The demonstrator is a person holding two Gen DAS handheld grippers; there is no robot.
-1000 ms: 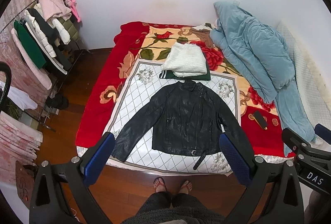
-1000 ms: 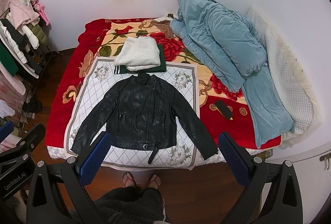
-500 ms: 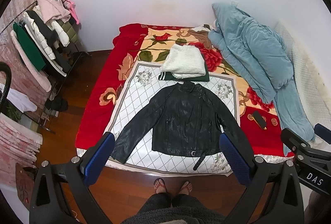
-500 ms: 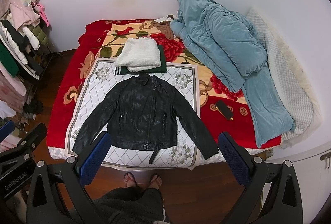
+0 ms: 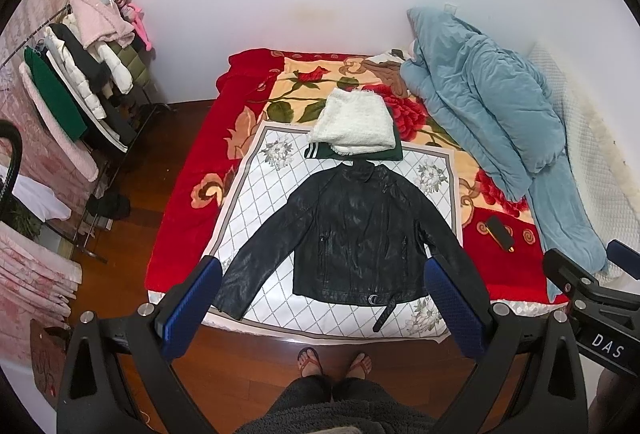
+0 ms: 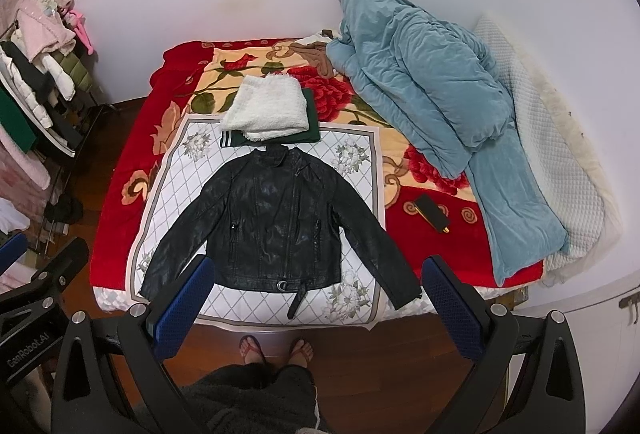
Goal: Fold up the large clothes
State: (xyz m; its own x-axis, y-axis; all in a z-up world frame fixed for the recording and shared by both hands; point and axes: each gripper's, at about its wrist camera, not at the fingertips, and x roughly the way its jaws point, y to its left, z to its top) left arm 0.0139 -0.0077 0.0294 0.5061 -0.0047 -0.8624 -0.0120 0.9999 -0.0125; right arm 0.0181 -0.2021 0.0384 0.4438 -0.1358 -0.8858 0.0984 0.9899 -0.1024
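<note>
The black jacket (image 5: 352, 230) lies ahead of both wide-open, empty tongs, collar away; each sleeve angles toward its nearer gripper: left gripper (image 5: 320, 298), right gripper (image 6: 316, 298).

Ahead of the blue-padded left gripper (image 5: 320, 298) lies a black jacket (image 5: 352, 234) on a white, grey-latticed cloth (image 5: 256, 193). Beyond it, a white knit (image 5: 354, 123) tops a green garment (image 5: 390, 153); right, a pale-blue quilt (image 5: 488, 105) covers the red floral blanket (image 5: 240, 105).
</note>
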